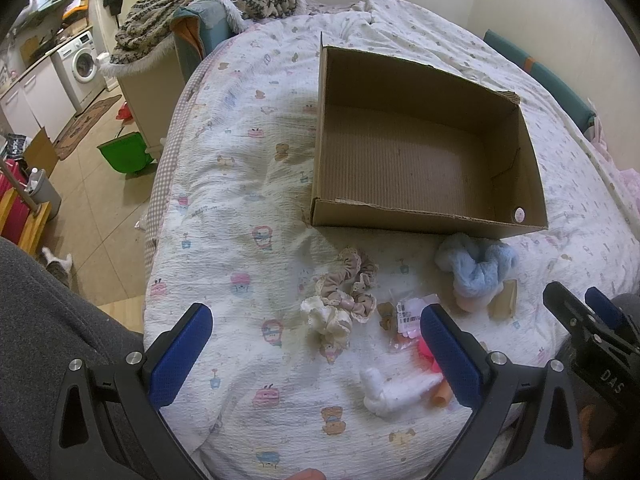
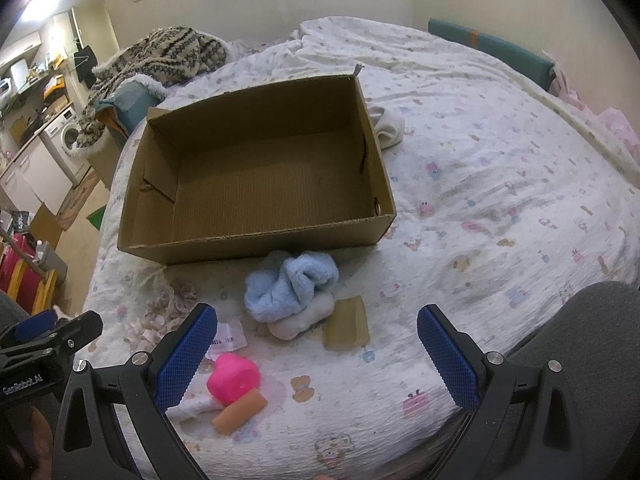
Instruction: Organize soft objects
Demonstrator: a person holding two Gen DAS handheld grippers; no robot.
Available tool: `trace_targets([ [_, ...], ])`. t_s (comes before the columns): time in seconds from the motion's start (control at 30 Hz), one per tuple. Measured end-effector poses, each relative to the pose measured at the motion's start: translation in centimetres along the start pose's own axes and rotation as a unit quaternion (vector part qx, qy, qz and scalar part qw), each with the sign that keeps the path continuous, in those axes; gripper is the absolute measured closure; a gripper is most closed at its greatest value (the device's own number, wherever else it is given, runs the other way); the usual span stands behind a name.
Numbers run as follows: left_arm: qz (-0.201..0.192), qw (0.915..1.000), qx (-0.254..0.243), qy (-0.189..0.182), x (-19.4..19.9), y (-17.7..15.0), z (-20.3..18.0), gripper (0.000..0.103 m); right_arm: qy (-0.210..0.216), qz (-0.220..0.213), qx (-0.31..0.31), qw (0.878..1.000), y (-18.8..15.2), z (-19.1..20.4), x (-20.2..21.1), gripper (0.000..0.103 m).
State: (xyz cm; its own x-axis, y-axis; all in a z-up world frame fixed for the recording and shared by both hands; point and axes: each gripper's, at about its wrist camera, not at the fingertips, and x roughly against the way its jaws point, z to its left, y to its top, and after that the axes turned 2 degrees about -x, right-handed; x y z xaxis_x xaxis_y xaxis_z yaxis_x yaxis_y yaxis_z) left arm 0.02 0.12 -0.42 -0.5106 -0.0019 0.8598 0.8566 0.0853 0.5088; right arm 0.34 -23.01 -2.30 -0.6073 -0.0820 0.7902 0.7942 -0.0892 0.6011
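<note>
Bed quilt (image 2: 480,168) roomy right of cardboard box (image 2: 256,240); scrunchies (image 1: 340,292) near edge; both jaws released, empty.

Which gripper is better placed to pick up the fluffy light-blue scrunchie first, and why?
Right, probably. The fluffy light-blue scrunchie lies almost straight ahead of the open right gripper, between its fingers' lines. From the open left gripper it sits off to the right, with the beige lace-trimmed scrunchies nearer.

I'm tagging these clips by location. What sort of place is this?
Most likely a small studio flat: a bed under a white cartoon-print quilt holds the open brown cardboard box, while a white front-loading washing machine stands among kitchen cabinets nearby.
</note>
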Motion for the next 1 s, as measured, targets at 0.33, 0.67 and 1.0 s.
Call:
trace_targets([
  [0.33, 0.000, 1.0000, 0.000, 0.000, 0.01, 0.03, -0.01, 0.000, 0.001, 0.006, 0.001, 1.000, -0.06, 0.03, -0.13, 0.000],
  [0.67, 0.001, 1.0000, 0.000, 0.000, 0.01, 0.05, -0.03, 0.000, 0.000, 0.008, 0.002, 1.000, -0.18, 0.17, -0.08, 0.000],
  [1.0, 0.001, 1.0000, 0.000, 0.001, 0.01, 0.06, -0.04, 0.000, 0.000, 0.009, 0.003, 1.000, -0.16, 0.13, -0.19, 0.000],
])
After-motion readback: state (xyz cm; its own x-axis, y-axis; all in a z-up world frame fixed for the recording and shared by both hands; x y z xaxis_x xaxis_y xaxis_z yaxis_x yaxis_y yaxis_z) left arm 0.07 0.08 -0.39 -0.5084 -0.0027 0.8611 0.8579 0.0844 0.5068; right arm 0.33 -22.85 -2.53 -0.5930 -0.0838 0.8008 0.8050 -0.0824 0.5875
